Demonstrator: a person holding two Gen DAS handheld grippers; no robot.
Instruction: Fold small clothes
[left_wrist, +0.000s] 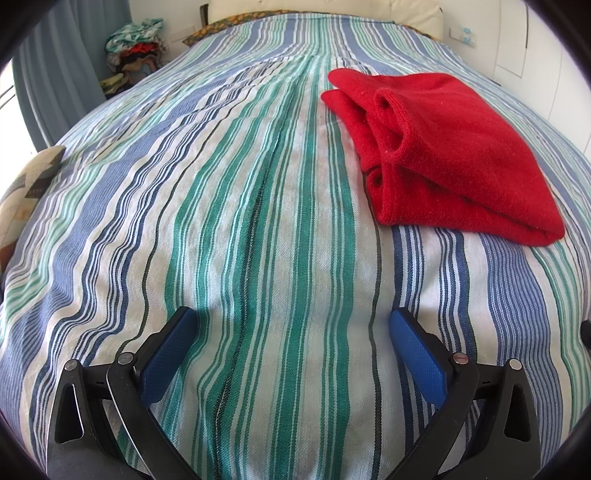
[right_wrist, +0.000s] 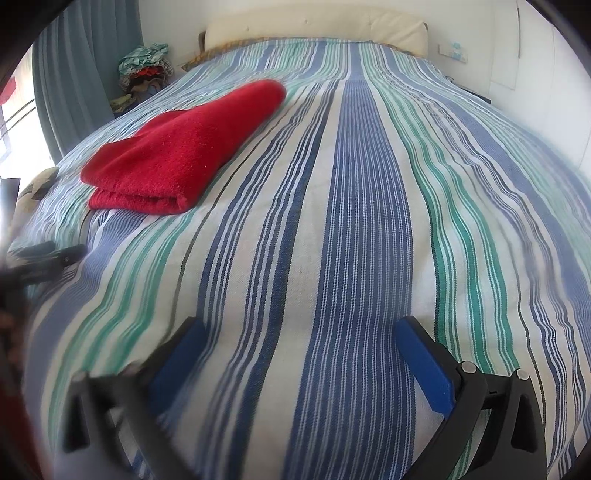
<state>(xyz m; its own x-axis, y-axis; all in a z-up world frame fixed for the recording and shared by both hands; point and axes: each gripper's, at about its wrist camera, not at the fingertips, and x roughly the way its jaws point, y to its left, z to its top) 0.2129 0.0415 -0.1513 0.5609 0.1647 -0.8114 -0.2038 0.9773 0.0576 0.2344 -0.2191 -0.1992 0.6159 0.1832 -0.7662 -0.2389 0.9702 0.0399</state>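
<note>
A red knit garment (left_wrist: 439, 155) lies folded in a thick bundle on the striped bedspread (left_wrist: 240, 221). In the left wrist view it is ahead and to the right of my left gripper (left_wrist: 291, 321), which is open and empty, low over the bed. In the right wrist view the garment (right_wrist: 184, 151) lies ahead and to the left of my right gripper (right_wrist: 299, 332), which is open and empty. The left gripper's black frame (right_wrist: 44, 258) shows at the left edge of the right wrist view.
A pile of mixed clothes (left_wrist: 135, 48) is stacked beside the bed at the far left, next to a blue curtain (left_wrist: 55, 74). A cream headboard (right_wrist: 314, 27) stands at the far end. A patterned cushion (left_wrist: 29, 177) sits at the left bed edge.
</note>
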